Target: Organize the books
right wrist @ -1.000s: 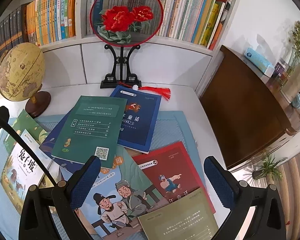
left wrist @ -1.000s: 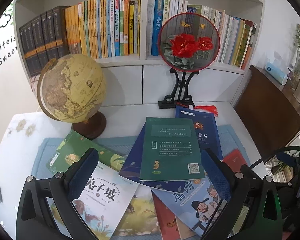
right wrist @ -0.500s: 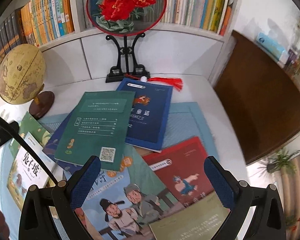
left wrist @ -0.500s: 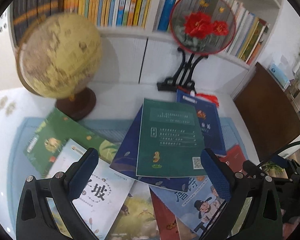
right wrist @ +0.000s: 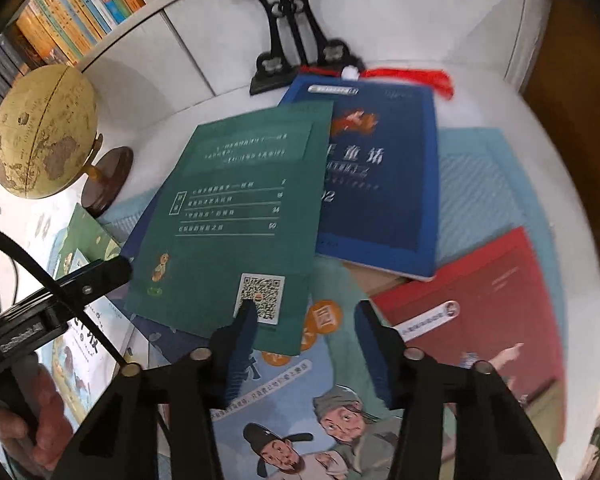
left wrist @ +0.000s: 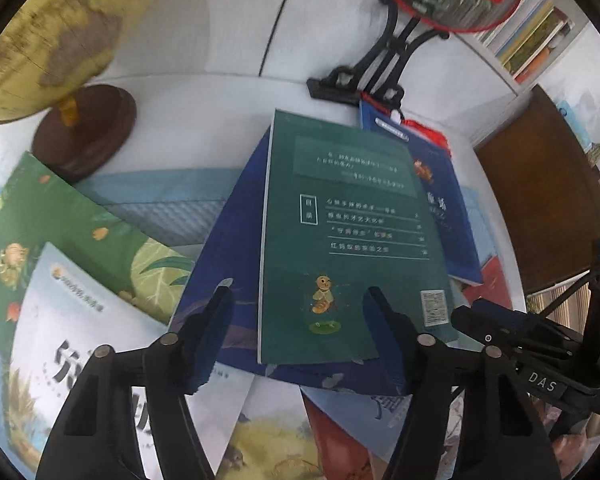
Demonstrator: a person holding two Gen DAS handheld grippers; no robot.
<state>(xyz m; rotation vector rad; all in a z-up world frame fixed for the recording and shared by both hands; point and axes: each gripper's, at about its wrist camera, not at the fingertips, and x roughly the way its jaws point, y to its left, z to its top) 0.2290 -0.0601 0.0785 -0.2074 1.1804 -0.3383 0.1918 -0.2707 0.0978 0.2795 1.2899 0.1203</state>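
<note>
Books lie scattered and overlapping on the blue mat (right wrist: pixel 500 168). Left gripper (left wrist: pixel 300 320) and right gripper (right wrist: pixel 304 316) both hover low over the pile, jaws apart, holding nothing. Green book (left wrist: pixel 348 240) sits on top, near edge between the left jaws. Step looks like approach-to-grasp; next: slide under that edge, pinch. Beyond: globe (right wrist: pixel 44 132), fan stand (right wrist: pixel 296 40).
</note>
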